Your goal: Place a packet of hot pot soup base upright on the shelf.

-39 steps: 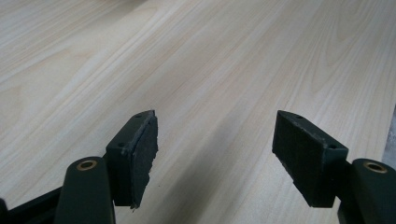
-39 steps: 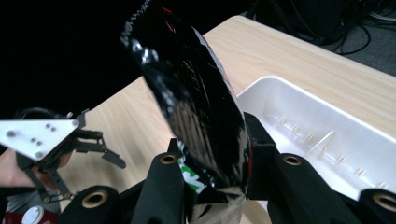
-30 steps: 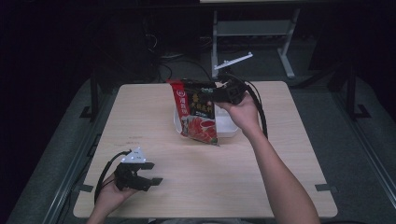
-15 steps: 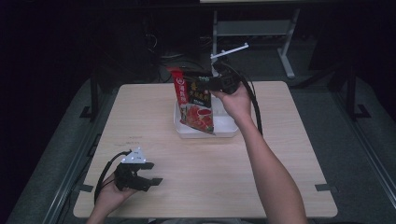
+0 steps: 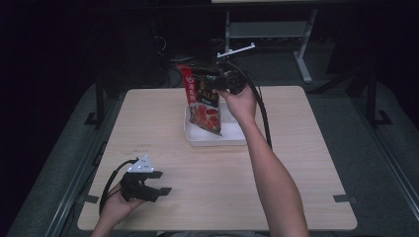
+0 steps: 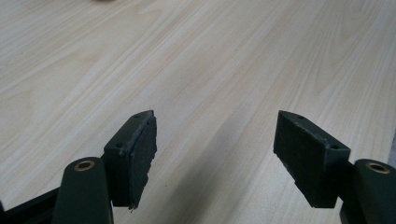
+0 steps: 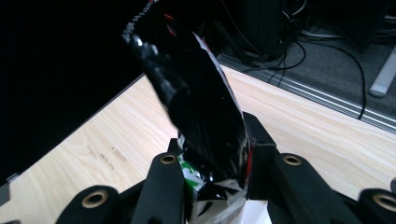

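Note:
A red and black snack bag hangs upright over the white tray near the table's far middle. My right gripper is shut on the bag's upper part, and its lower end dips toward the tray. Seen from the right gripper view, the dark glossy bag rises between the two jaws, pinched at its base. My left gripper rests low at the table's near left corner, open, with bare wood between its pads.
The light wooden table has dark floor around it. A metal stand and cables lie beyond the far edge. A black cable trails from the right gripper along the forearm.
My right gripper has carried the bag away from me and a little left, over the tray. The left gripper has stayed put.

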`<state>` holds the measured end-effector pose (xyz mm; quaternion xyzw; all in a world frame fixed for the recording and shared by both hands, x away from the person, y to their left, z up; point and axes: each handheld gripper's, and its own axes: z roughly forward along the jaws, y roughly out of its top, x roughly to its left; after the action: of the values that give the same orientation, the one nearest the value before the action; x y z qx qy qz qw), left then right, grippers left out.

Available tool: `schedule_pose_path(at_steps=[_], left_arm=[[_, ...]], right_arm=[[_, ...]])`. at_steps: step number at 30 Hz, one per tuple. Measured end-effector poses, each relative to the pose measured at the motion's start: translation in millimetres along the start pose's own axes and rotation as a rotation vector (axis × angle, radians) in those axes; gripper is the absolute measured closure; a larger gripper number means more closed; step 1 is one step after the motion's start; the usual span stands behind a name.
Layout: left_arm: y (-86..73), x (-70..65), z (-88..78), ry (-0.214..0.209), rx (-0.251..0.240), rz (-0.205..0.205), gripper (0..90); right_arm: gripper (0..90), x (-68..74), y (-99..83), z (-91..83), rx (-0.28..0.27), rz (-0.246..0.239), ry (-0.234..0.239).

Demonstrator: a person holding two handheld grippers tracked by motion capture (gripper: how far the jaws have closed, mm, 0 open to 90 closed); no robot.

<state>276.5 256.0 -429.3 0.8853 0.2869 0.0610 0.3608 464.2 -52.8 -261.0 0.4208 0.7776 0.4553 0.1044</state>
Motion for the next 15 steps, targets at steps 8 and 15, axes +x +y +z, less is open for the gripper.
schedule_pose_path(at_steps=[8, 15], left_arm=[[1.2, -0.8, -1.2, 0.001, -0.006, 0.003, 29.7], [1.4, -0.4, -1.7, 0.005, -0.005, 0.007, 29.8]], right_arm=[[72.9, -1.0, -2.9, 16.1, -0.007, 0.025, -0.028], [72.8, -1.1, -8.0, 30.1, 0.0, 0.034, -0.048]])
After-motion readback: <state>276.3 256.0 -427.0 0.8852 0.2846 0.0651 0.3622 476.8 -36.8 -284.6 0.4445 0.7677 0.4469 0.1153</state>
